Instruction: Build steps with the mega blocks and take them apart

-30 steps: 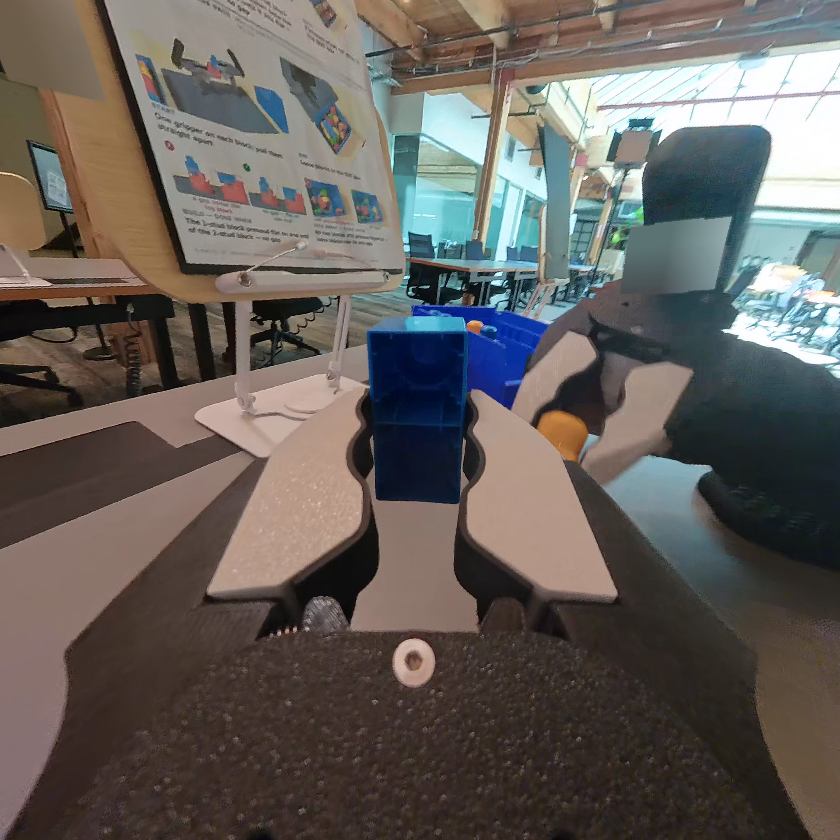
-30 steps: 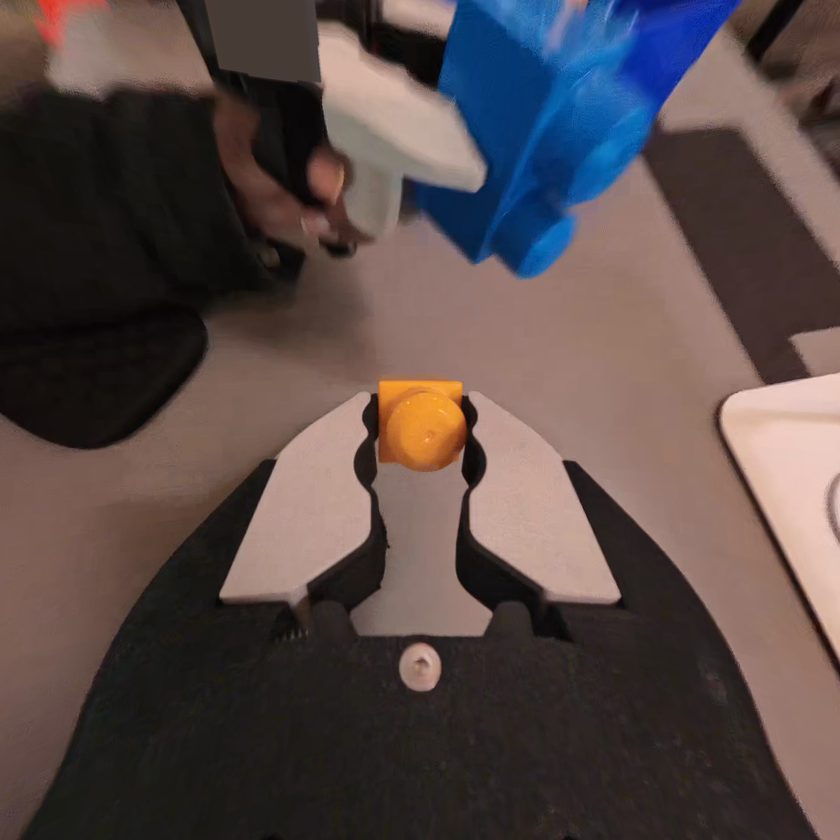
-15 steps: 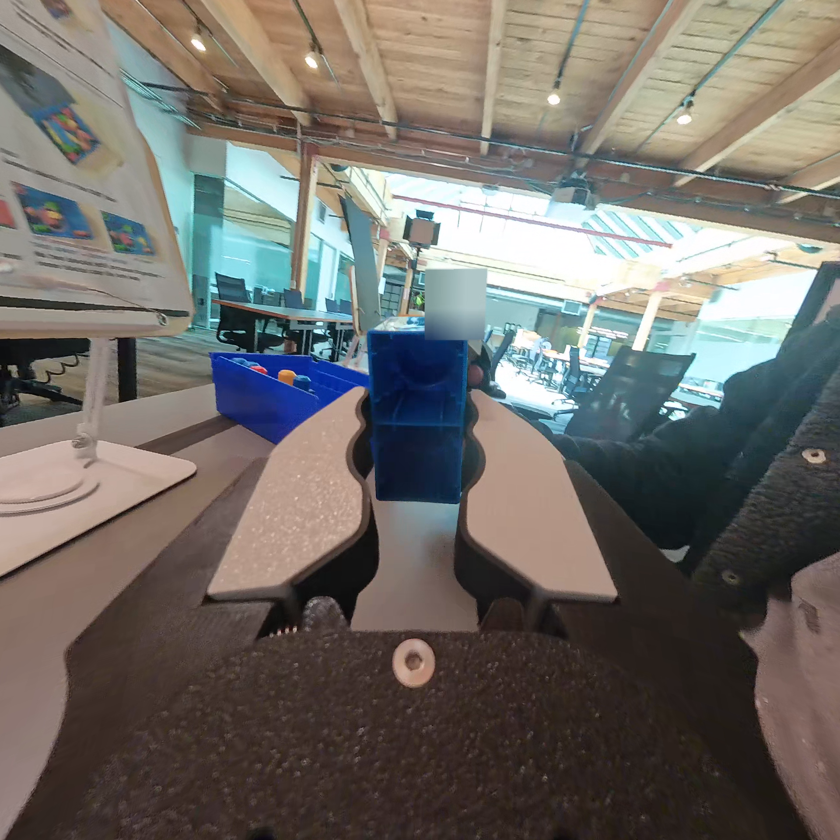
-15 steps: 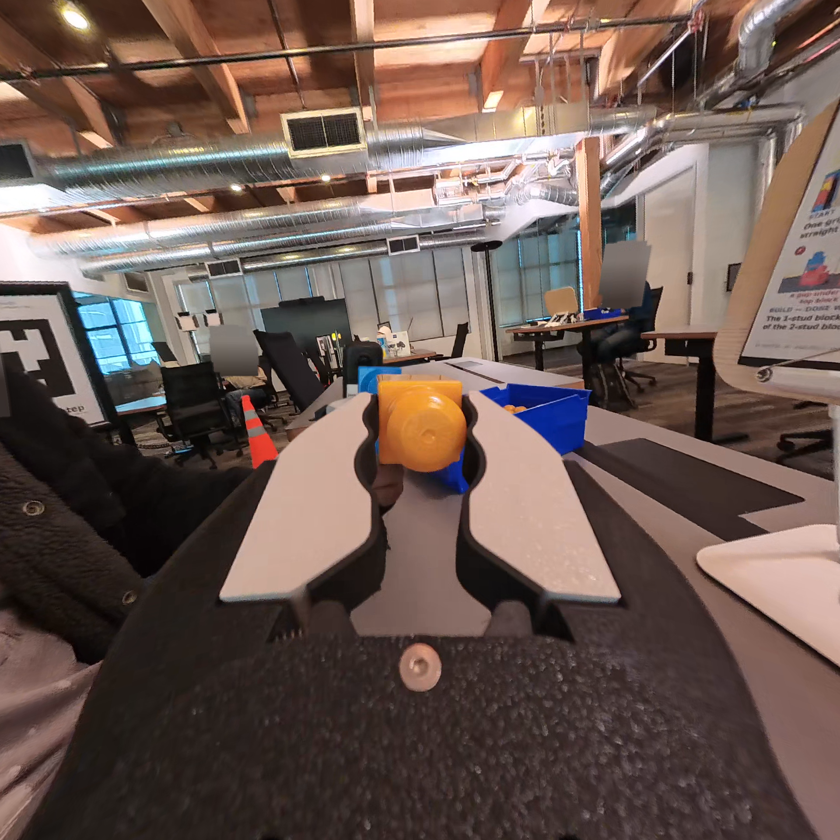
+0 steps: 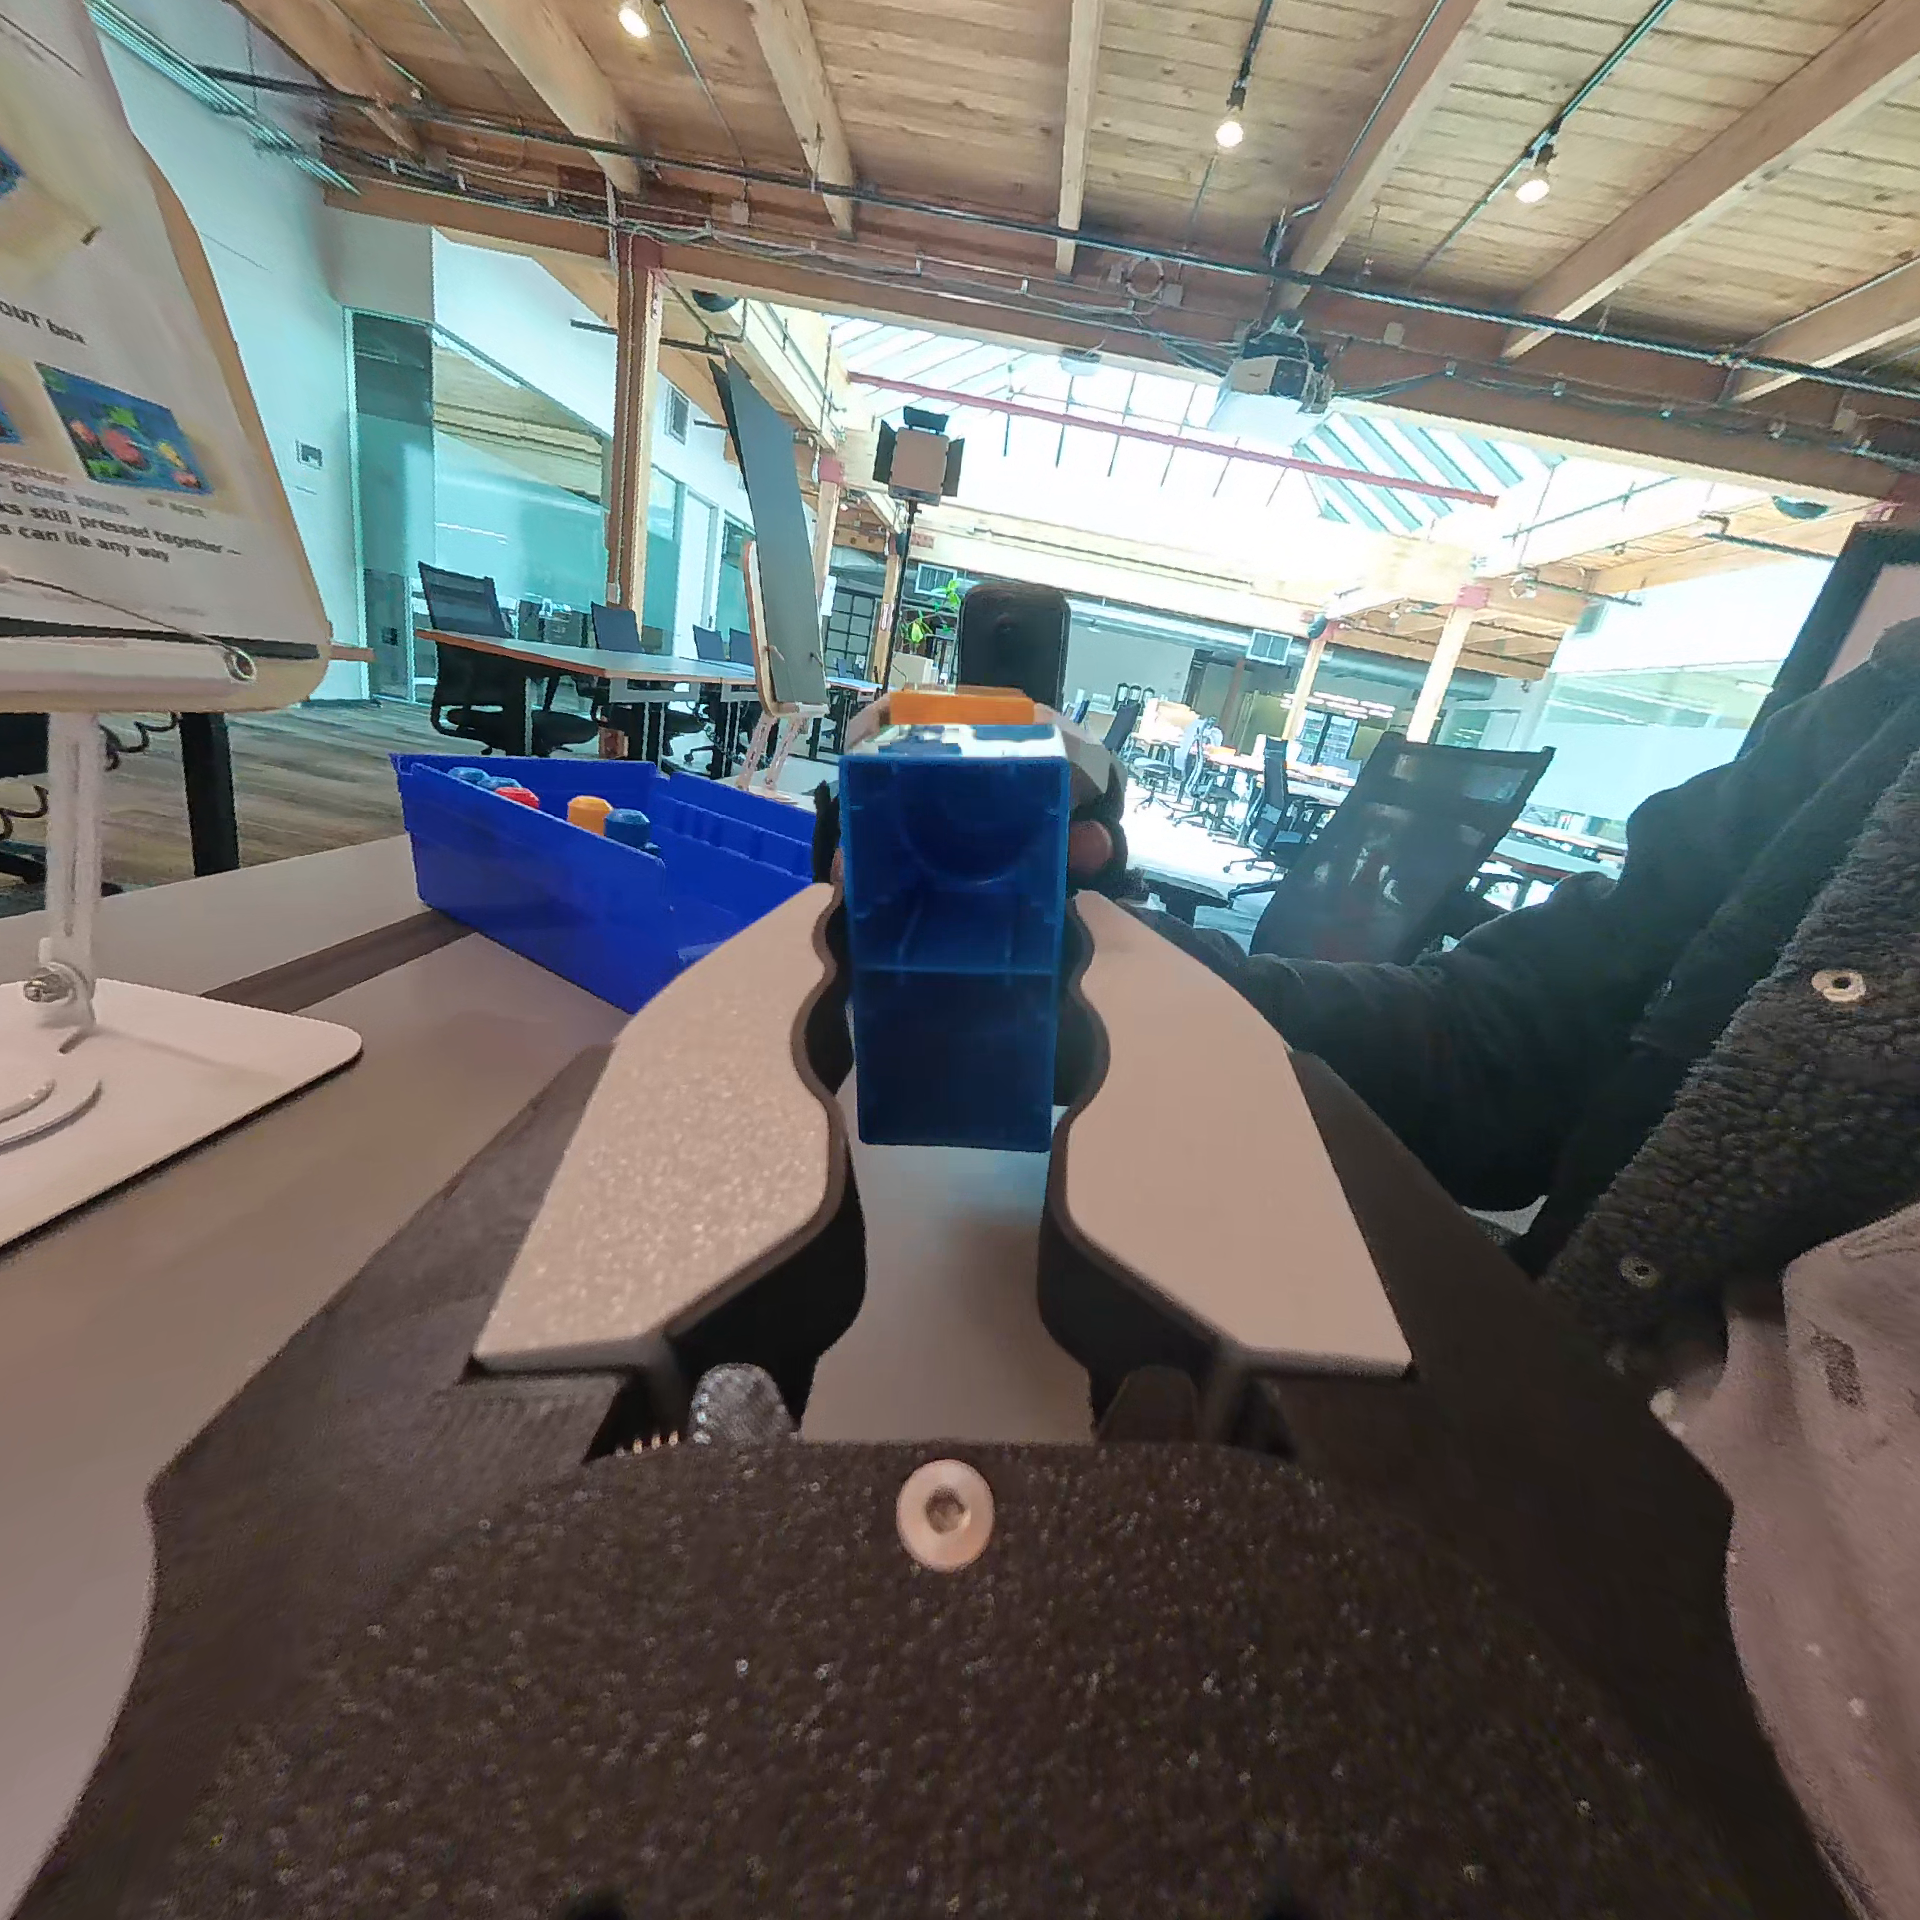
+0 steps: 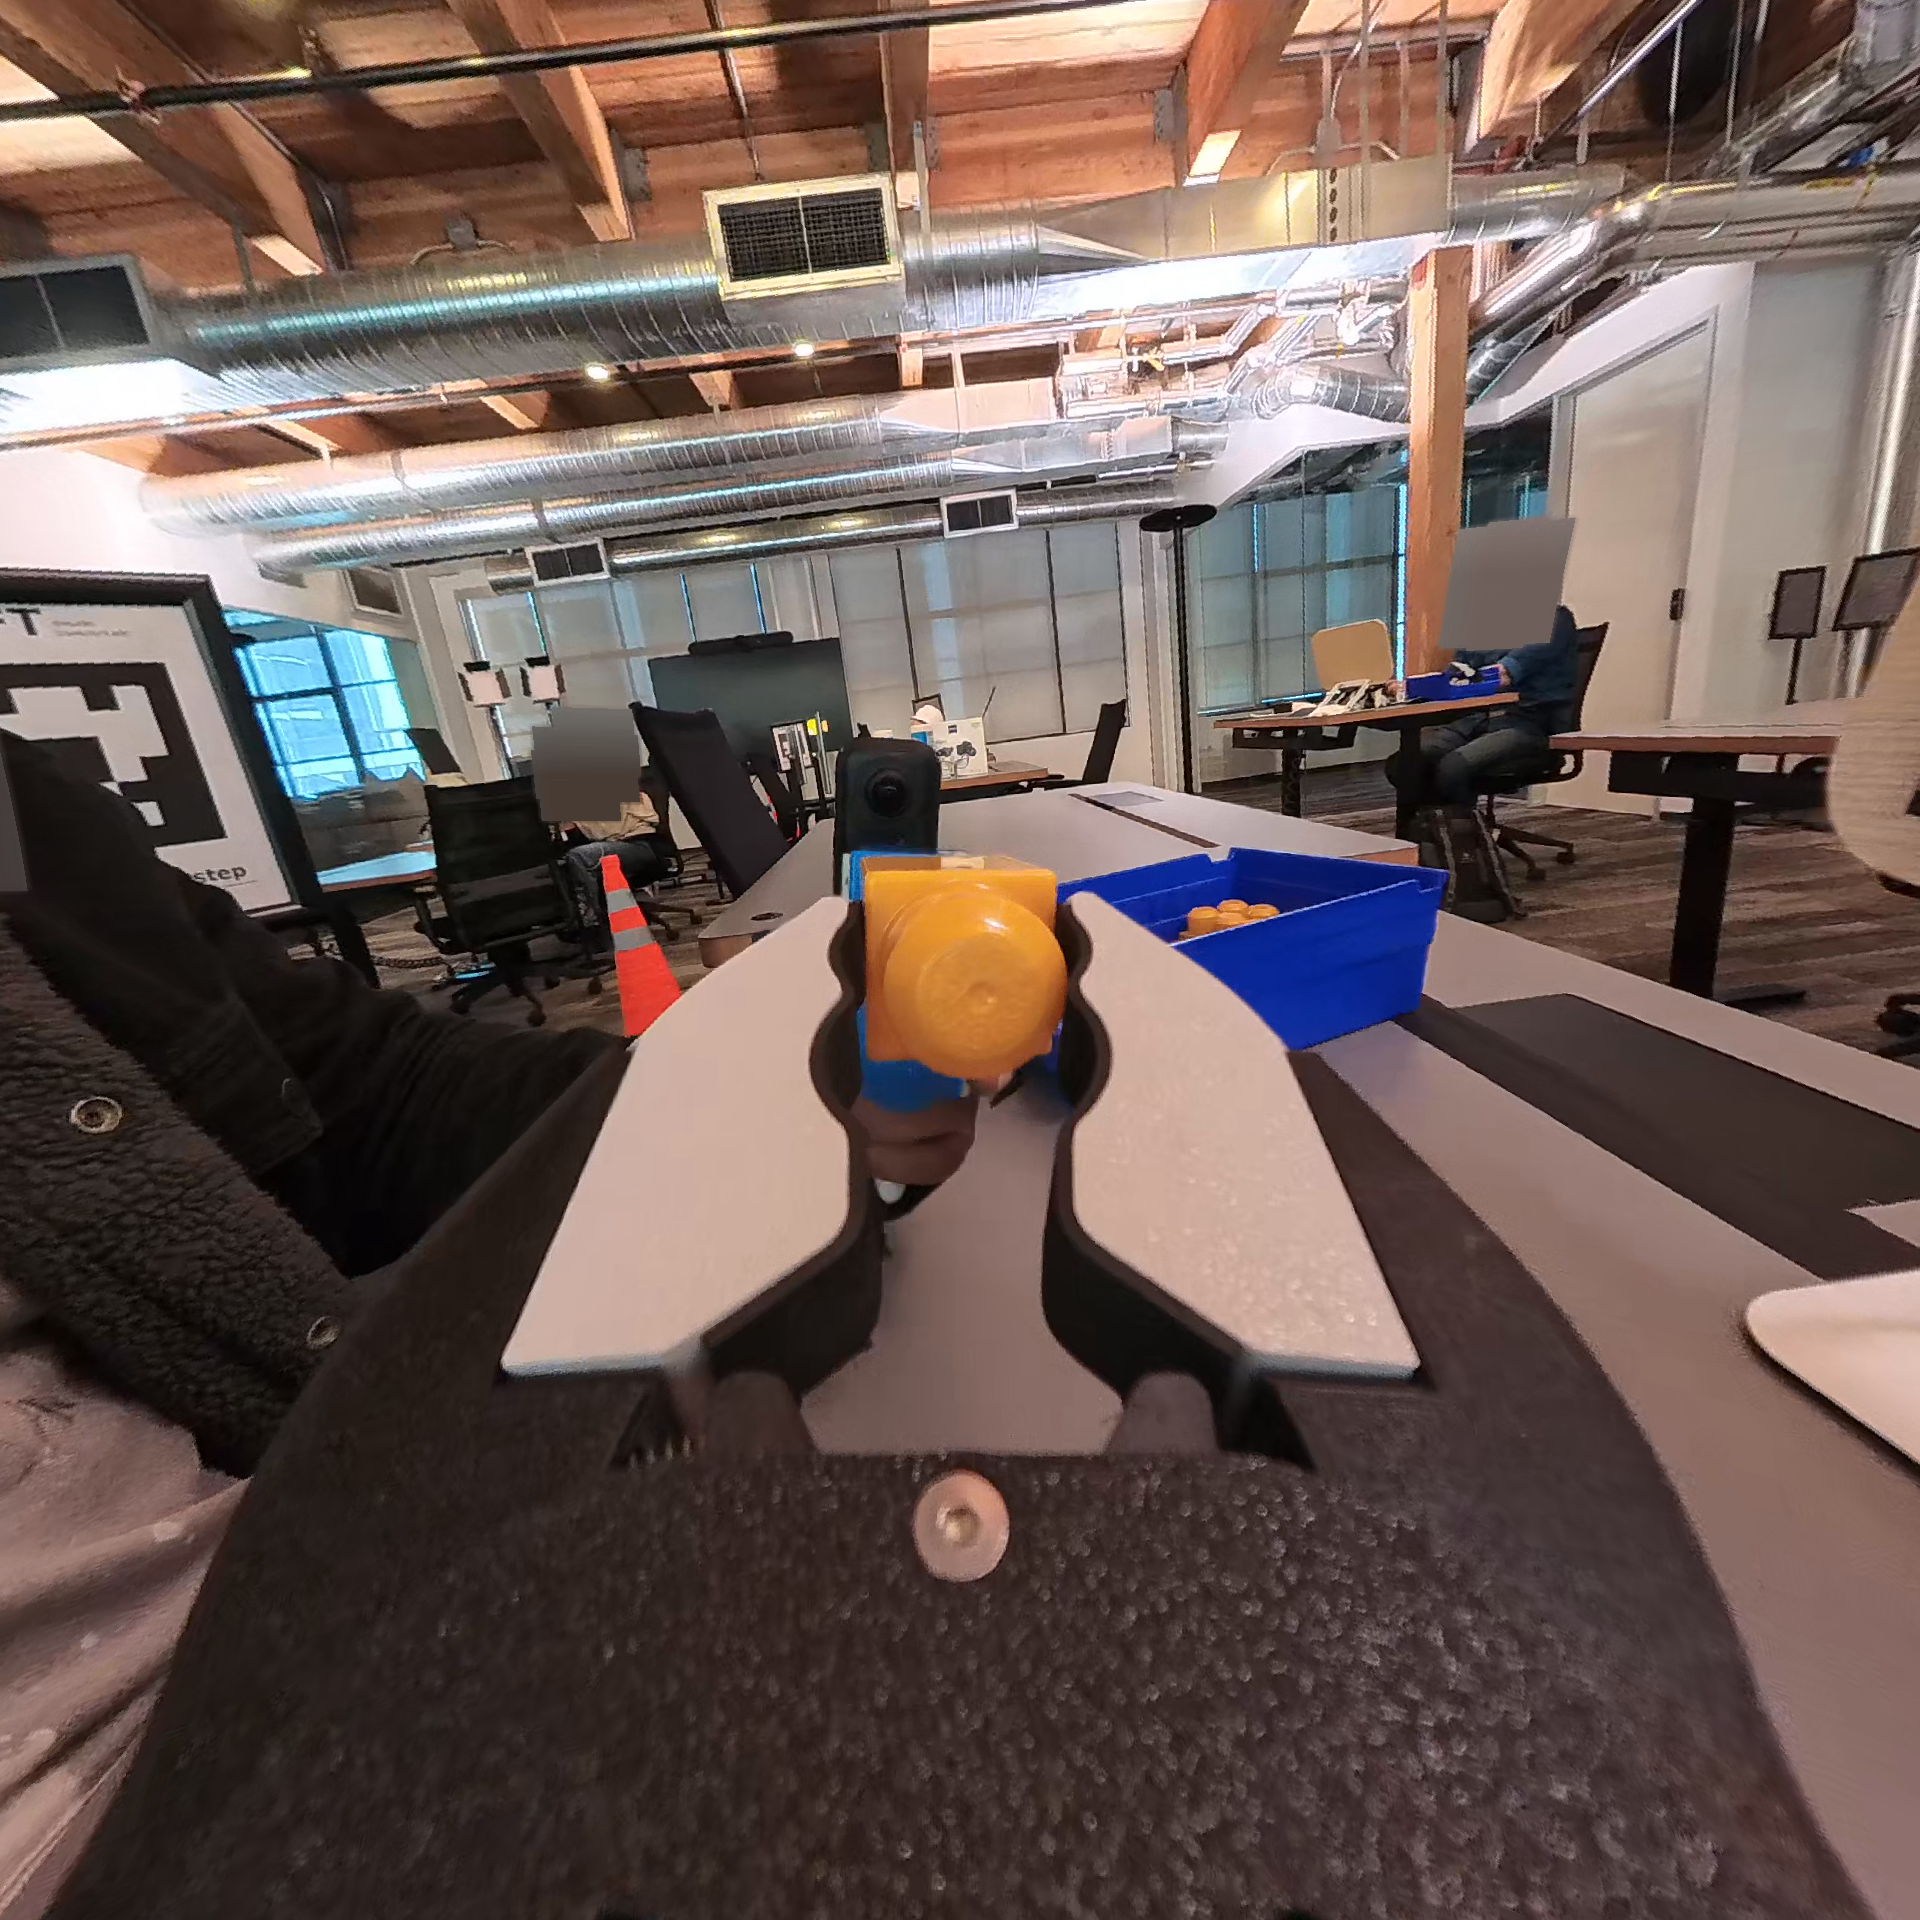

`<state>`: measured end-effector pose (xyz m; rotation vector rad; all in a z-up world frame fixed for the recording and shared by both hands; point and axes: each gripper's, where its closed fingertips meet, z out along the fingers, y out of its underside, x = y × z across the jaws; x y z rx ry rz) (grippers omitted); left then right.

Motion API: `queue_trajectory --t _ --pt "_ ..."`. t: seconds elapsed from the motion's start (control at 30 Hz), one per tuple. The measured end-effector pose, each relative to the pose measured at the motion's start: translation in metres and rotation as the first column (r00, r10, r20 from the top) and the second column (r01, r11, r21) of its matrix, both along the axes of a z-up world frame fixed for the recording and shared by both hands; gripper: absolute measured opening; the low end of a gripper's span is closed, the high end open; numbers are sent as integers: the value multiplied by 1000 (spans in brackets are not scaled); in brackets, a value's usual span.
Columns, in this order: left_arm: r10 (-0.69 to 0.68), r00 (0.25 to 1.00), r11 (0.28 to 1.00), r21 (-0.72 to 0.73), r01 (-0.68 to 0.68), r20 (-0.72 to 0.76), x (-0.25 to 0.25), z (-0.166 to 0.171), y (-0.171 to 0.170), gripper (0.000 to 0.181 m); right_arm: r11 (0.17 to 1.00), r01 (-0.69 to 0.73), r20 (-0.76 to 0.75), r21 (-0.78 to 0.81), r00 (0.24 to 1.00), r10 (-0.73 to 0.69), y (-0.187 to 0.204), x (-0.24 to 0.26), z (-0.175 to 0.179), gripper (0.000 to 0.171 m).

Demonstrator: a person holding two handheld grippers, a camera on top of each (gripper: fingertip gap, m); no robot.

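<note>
Both grippers held level above the grey table [image 5: 208,1226], pointing at each other. Left gripper [image 5: 951,971] jaws clamped on blue block [image 5: 951,966], a smooth hollow plastic two-stud piece with its open underside toward the camera. Right gripper [image 6: 961,987] jaws clamped on orange block [image 6: 961,971], a glossy single-stud piece with its round stud toward the camera and the blue one right behind it; contact unclear. Blue bin [image 5: 582,883], ribbed plastic, sits on the table beyond the blue block, loose blocks inside. Fingers flat, matte grey, wavy-edged.
</note>
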<state>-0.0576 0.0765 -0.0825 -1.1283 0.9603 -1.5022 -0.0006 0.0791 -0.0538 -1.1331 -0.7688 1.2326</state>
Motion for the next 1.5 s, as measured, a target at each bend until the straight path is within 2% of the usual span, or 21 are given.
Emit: queue_trajectory --t 0.33,0.53,0.83,1.17,1.5 --pt "8 1000 1000 3 -8 -13 11 -5 -3 37 1000 -1 44 11 999 1 -4 -17 -7 34" --pt "28 996 998 55 -23 -86 14 -15 -5 37 1000 -1 87 -3 996 1 -5 -20 -12 34" --pt "4 958 997 76 19 -288 22 -46 -9 37 999 -2 296 50 955 -13 -7 -21 -35 34" --pt "-70 887 988 89 123 -456 29 -78 -25 37 995 -85 487 59 872 45 -20 -18 -60 34" --pt "-38 880 987 122 109 -474 29 -79 -23 37 996 -85 454 21 889 66 -19 -18 -60 34"
